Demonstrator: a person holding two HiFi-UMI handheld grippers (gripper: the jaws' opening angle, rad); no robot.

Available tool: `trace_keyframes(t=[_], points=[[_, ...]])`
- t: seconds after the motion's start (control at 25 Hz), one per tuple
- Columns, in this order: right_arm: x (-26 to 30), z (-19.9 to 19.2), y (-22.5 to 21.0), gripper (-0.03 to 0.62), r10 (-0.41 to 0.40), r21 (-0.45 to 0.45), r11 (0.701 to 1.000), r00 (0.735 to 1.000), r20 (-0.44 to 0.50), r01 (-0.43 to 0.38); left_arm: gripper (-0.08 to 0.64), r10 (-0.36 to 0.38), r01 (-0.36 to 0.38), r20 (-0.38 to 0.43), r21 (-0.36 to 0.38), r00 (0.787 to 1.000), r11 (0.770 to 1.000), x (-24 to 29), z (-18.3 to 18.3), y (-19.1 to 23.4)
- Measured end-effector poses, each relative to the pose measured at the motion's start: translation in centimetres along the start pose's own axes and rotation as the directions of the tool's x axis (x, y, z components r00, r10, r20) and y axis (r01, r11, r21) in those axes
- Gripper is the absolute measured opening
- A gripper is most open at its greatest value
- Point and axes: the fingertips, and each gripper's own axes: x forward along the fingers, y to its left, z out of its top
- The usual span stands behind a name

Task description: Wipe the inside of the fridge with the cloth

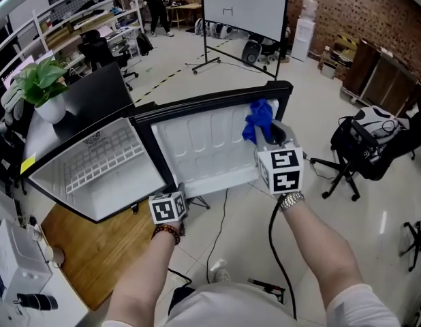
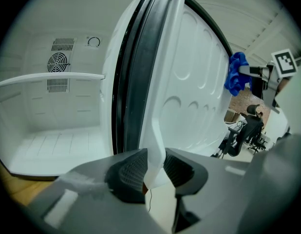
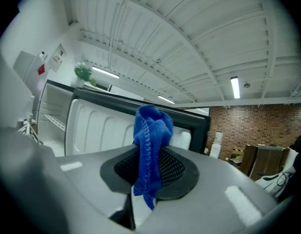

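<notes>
Right gripper view: cloth (image 3: 151, 130) stands upright in right tongs (image 3: 149, 168).

Small fridge (image 1: 95, 172): black outside, white inside, door (image 1: 197, 142) wide open. Blue cloth (image 1: 259, 120): fluffy, bunched up, pinched in right gripper (image 1: 270, 136), pressed against white inside of door, near far edge.

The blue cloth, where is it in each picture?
Head view: blue cloth right of the middle, against the open fridge door.
Left gripper view: cloth small, at the right, by the door's far edge.
Right gripper view: cloth in the middle, pinched in the right gripper.
Shared landmark: the door's white ribbed inside shows in all three.
</notes>
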Motion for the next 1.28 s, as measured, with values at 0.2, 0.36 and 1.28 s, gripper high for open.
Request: trace_keyframes(t=[0.2, 0.36, 1.28], points=[[0.1, 0.5, 10.7, 0.071, 0.216, -0.025, 0.976, 0.976, 0.031, -0.216, 0.109, -0.014, 0.014, 0.005, 0.002, 1.000, 1.000, 0.1, 0.1, -0.2], [0.2, 0.4, 18.4, 0.071, 0.345, -0.056, 0.937, 0.938, 0.026, -0.343, 0.110, -0.036, 0.036, -0.005, 0.004, 0.999, 0.999, -0.1, -0.1, 0.2], [4.2, -3.8, 25.6, 0.071, 0.411, -0.107, 0.903, 0.909, -0.063, -0.416, 0.109, -0.036, 0.036, 0.012, -0.011, 0.999, 0.999, 0.2, -0.4, 0.1]])
